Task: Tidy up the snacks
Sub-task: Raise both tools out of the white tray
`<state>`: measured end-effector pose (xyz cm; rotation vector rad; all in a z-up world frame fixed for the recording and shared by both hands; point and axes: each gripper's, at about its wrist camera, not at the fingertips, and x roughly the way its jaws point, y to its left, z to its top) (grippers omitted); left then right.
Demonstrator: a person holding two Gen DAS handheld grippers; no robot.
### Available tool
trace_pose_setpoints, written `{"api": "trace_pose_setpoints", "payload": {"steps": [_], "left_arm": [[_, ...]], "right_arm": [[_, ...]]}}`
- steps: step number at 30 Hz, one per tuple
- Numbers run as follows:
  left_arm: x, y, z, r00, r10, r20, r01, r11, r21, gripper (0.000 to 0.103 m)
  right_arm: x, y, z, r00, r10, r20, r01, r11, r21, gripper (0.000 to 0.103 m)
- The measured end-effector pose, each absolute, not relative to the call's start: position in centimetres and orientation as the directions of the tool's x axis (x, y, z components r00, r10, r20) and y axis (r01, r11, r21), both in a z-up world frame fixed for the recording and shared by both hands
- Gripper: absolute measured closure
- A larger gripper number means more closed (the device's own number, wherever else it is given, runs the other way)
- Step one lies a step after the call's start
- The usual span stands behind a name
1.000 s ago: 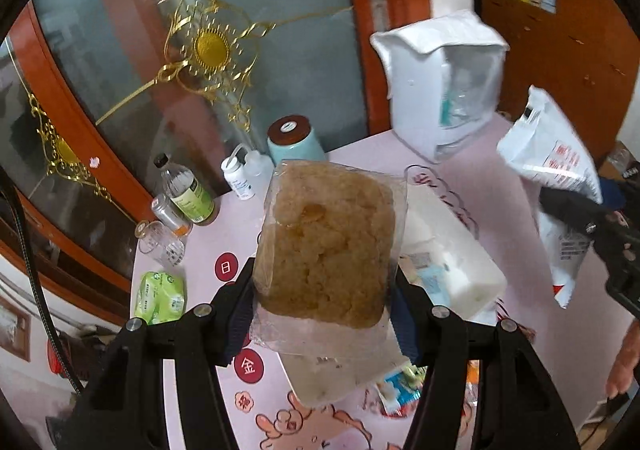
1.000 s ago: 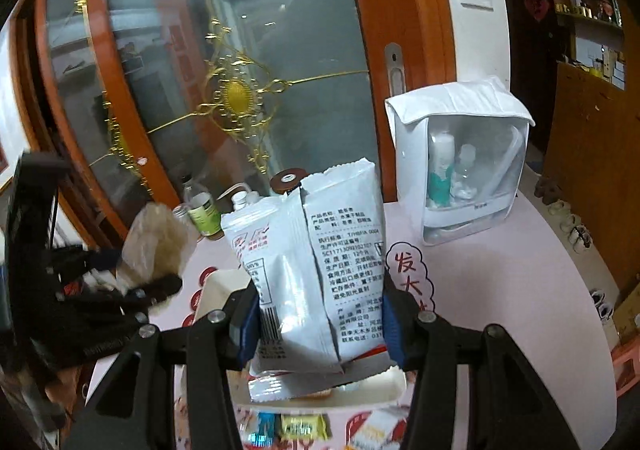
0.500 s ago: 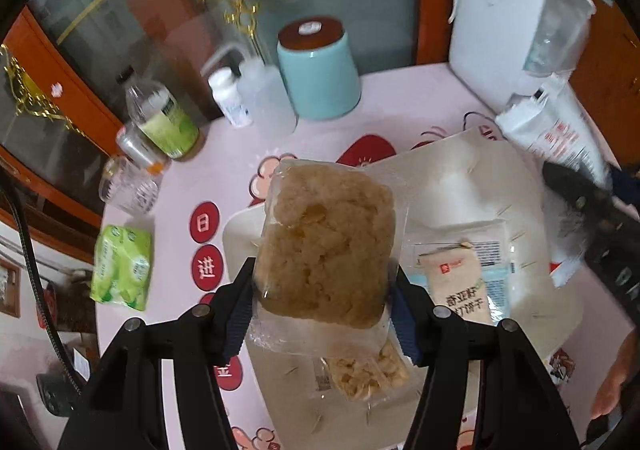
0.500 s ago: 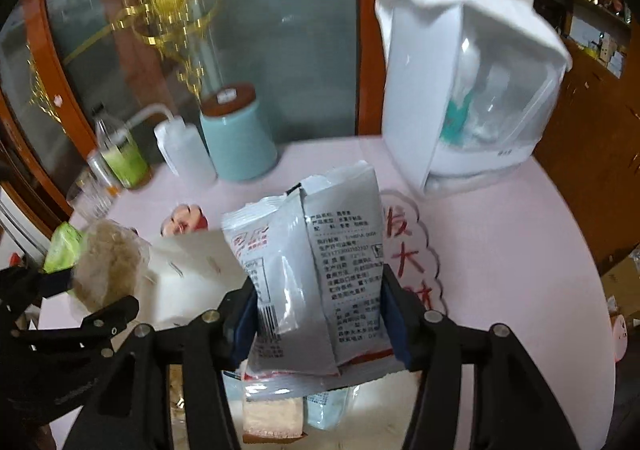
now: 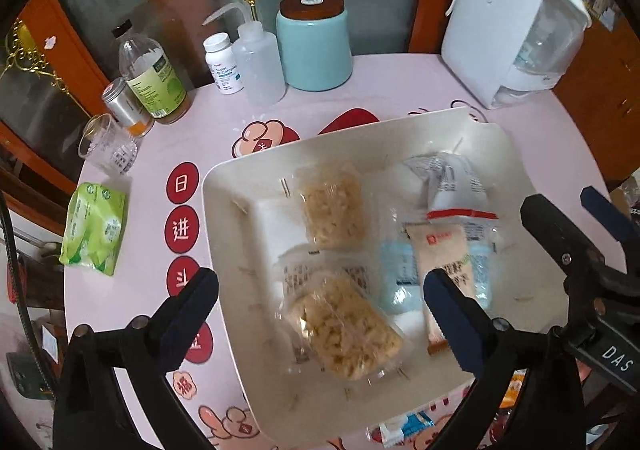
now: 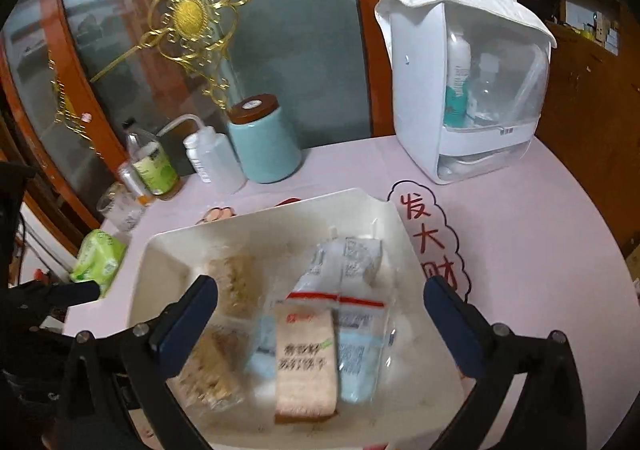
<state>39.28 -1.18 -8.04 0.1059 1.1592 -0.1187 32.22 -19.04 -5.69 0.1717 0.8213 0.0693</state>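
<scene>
1. The table (image 5: pixel 400 89) carries a white tray (image 5: pixel 224 234), and almost all the snacks lie already inside this tray.
2. Under our left claw (image 5: pixel 320 314) lies the rice-crisp packet (image 5: pixel 344 334). It is directly below and between the two fingers, but it touches neither of them. Its long axis runs diagonally, from the upper left to the lower right in the left wrist view. A second rice-crisp packet (image 5: pixel 332 205) lies just beyond it, farther from the claw.
3. Under our right claw (image 6: pixel 320 314) lies the white pouch with the red stripe (image 6: pixel 340 270), on top of pale blue packets. A beige snack bar (image 6: pixel 306 362) lies nearest, with its long axis pointing away from the claw.
4. Both claws are opening at this moment and stand widely spread. Nothing is pinched; the packets rest free in the tray.
5. We judge that the coming move is away from the tray: a few small wrapped sweets (image 5: pixel 404 424) remain on the table beyond the near edge of the tray, nearer to the right hand.
</scene>
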Motion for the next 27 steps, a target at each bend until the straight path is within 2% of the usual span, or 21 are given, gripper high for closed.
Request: {"api": "trace_pose_setpoints", "payload": {"steps": [5, 11, 17, 27], "left_arm": [[35.5, -1.2, -5.8, 0.46, -0.047, -0.887, 0.157, 0.987, 0.029, 0.001], [30.1, -2.3, -2.6, 0.535, -0.127, -0.835, 0.212, 0.977, -0.012, 0.001], [24.9, -4.5, 0.6, 0.601, -0.178, -0.78, 0.291, 0.957, 0.006, 0.001], [19.1, -8.2, 1.5, 0.547, -0.28, -0.789, 0.393, 0.918, -0.053, 0.001]], "right_arm": [[28.1, -19.3, -3.7, 0.717, 0.119, -0.687, 0.014, 0.983, 0.185, 0.0], [22.8, -20.6, -0.8, 0.765, 0.091, -0.637, 0.045, 0.98, 0.194, 0.0], [18.1, -21.9, 1.1, 0.804, 0.046, -0.592, 0.074, 0.981, 0.177, 0.0], [11.2, -24.8, 1.9, 0.836, -0.058, -0.545, 0.139, 0.984, 0.109, 0.0]]}}
